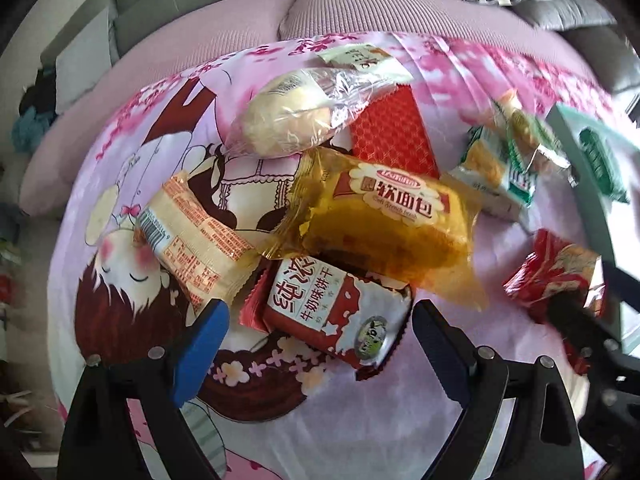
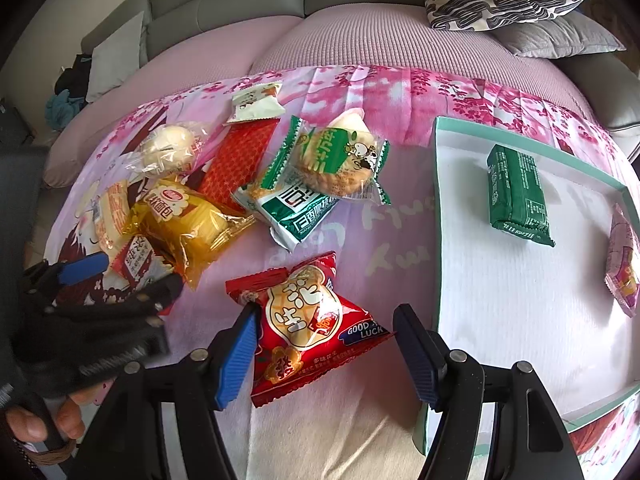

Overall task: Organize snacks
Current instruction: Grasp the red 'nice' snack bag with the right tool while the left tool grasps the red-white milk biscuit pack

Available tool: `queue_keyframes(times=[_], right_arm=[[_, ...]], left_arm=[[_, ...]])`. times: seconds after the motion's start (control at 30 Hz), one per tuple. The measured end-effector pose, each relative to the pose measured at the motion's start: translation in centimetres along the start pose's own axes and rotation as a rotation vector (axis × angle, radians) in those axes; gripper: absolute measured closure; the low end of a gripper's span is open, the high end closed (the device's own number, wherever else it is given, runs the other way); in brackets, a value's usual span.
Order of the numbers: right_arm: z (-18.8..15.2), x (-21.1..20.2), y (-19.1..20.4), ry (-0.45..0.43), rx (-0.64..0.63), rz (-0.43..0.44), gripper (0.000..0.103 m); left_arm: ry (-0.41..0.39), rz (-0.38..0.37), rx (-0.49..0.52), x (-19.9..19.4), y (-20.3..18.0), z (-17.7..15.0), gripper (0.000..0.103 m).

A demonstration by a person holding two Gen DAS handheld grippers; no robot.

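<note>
**On the sofa cloth: sorting snacks, both tools lowered**

Working over a blossom-print cloth (image 2: 400,92) draped across a pink sofa seat (image 2: 360,36), with a grey backrest behind. Crowding the cloth's left half, a loose heap: lying toward the left edge, an orange-printed packet (image 1: 196,236); overlapping it, a yellow soft-bread packet (image 1: 384,220); resting behind those, a clear-wrapped bun (image 1: 296,116) and a flat red packet (image 1: 394,132). Holding the left gripper (image 1: 320,316) released and wide, straddling a red-and-white milk biscuit packet (image 1: 336,312) at the heap's near side, blue pads standing off it. Lying near the cloth's middle, a green cracker packet (image 2: 340,160) on top of a green-and-white packet (image 2: 292,208). Pointing the right gripper (image 2: 326,312) down around a red peanut packet (image 2: 316,320) toward the cloth's near edge, one pad touching its crimped end, the other just beside its corner; cannot tell whether clenching or only framing it. Sitting along the right edge, a teal-rimmed tray (image 2: 438,200), carrying a dark green packet (image 2: 518,196) near its middle and a pink packet (image 2: 624,264) by its right rim.
</note>
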State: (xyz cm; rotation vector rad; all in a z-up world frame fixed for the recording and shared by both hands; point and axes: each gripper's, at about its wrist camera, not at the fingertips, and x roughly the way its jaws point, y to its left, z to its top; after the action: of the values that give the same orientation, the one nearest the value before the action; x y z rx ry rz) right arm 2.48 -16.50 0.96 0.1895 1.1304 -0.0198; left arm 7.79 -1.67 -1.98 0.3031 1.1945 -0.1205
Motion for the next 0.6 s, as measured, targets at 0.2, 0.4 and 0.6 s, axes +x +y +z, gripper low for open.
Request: queue_keyframes(times=[0.2, 0.4, 0.6], right_arm=[[-0.1, 0.1, 0.0, 0.005, 0.001, 0.002, 0.032], [-0.1, 0.1, 0.0, 0.008, -0.001, 0.001, 0.032], [-0.1, 0.2, 0.0, 0.008, -0.002, 0.0, 0.032]], left_arm=[[-0.016, 0.01, 0.003, 0.7, 1.2, 0.4, 0.01], [-0.014, 0.015, 0.011, 1.7, 1.2, 1.1, 0.01], [-0.003, -0.003, 0.014, 1.0, 0.9, 0.7, 0.019]])
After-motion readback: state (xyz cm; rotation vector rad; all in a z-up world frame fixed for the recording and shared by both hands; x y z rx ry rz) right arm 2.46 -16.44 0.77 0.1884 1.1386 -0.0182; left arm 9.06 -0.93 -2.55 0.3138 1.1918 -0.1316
